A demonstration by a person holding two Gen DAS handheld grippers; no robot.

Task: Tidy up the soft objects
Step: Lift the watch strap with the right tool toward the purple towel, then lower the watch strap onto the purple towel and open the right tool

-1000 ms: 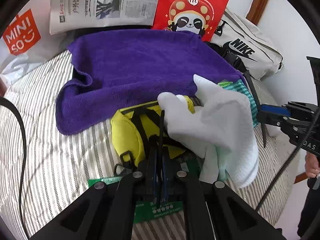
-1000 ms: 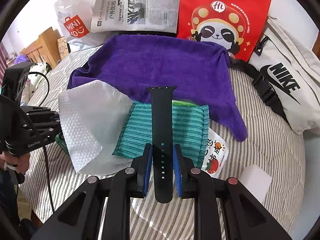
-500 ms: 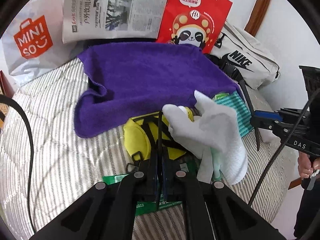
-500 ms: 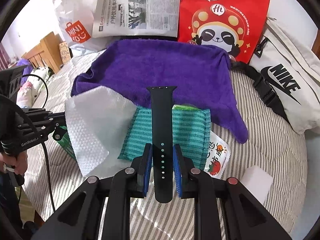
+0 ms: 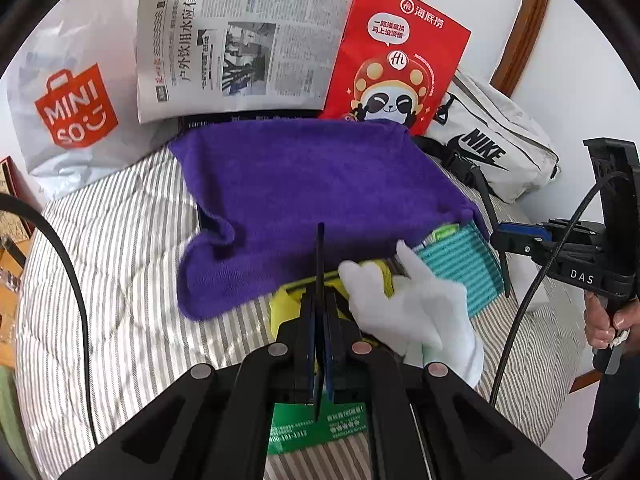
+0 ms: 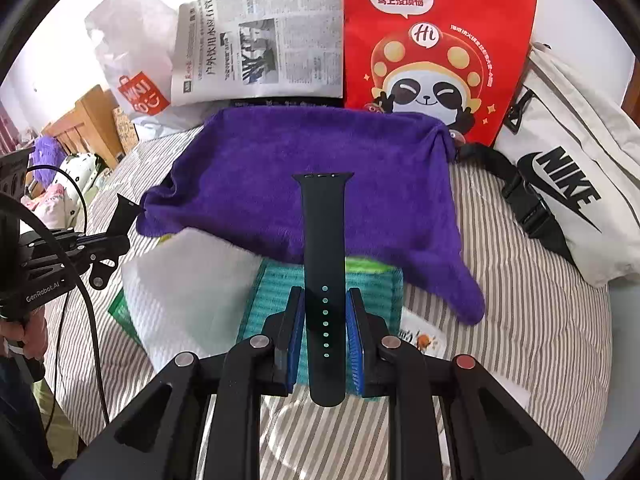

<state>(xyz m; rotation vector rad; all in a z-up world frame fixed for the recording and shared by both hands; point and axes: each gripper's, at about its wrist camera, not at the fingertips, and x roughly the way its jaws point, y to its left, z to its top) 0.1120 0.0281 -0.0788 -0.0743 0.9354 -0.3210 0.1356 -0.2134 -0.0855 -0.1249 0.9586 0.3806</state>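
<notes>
Both claws holding watch straps

Right gripper (image 6: 325,320) pinches a black strap (image 6: 324,240) poking forward over the purple towel (image 6: 280,168); left gripper (image 5: 319,320) clamps a thin strap (image 5: 320,256) edge-on.

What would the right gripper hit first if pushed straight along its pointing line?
Probably the teal cloth just beyond the right gripper, which holds a black watch strap; the purple towel lies farther. Depth is uncertain.

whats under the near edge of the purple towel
A teal ribbed cloth pokes out from under the purple towel, with a green packet on top of it at the towel's edge. How far either runs beneath is covered by the towel.
</notes>
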